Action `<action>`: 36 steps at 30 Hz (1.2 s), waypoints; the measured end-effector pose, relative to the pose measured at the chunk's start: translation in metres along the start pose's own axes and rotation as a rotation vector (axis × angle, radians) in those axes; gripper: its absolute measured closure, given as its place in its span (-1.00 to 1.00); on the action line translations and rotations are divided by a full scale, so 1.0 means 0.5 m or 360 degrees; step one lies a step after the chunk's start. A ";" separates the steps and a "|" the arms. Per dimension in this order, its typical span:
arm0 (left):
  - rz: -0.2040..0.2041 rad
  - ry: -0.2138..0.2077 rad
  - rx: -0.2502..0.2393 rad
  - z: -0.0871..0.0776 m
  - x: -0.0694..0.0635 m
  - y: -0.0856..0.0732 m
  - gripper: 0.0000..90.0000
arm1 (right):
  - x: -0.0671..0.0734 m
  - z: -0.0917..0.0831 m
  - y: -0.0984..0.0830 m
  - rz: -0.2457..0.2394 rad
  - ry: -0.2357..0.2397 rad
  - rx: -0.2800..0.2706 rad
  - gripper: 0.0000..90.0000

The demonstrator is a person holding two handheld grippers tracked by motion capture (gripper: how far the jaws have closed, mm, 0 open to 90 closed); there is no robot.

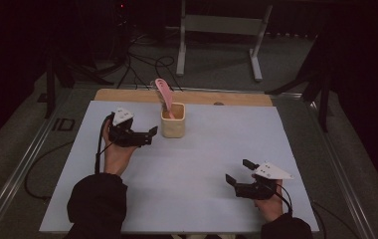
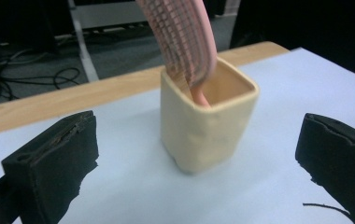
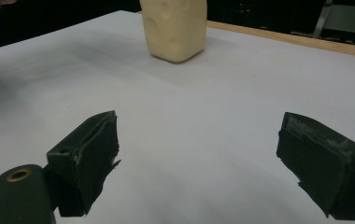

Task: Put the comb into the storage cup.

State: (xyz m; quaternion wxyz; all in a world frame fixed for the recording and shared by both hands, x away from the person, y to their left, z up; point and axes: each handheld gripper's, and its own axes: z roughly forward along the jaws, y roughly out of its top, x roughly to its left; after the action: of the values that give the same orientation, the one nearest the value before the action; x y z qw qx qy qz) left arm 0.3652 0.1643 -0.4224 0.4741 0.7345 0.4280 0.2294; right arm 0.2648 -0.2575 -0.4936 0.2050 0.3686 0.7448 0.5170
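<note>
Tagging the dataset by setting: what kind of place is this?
Likely a lab or recording rig, not a home: a white-topped table fenced by metal rails, loose black cables on grey carpet, dark surroundings. On it stands a cream square cup holding a pink slotted utensil.

We see the white table (image 1: pixel 187 174) from above, looking forward; both gripper views sit low, the left close to the cream cup (image 2: pixel 208 126), the right farther; all share it.

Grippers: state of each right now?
Left gripper: open, empty, aimed at the cup.
Right gripper: open, empty, over the table.
</note>
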 end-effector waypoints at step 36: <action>0.0051 0.0067 -0.0125 -0.210 0.026 -0.250 -1.00 | 0.003 -0.022 -0.008 -0.0037 -0.0090 -0.0016 -0.74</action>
State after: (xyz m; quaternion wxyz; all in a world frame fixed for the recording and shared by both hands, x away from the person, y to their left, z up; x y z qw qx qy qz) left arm 0.2426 0.2509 -0.4882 0.4898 0.7170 0.4167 0.2689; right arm 0.2549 -0.2638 -0.4932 0.2337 0.3734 0.7404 0.5078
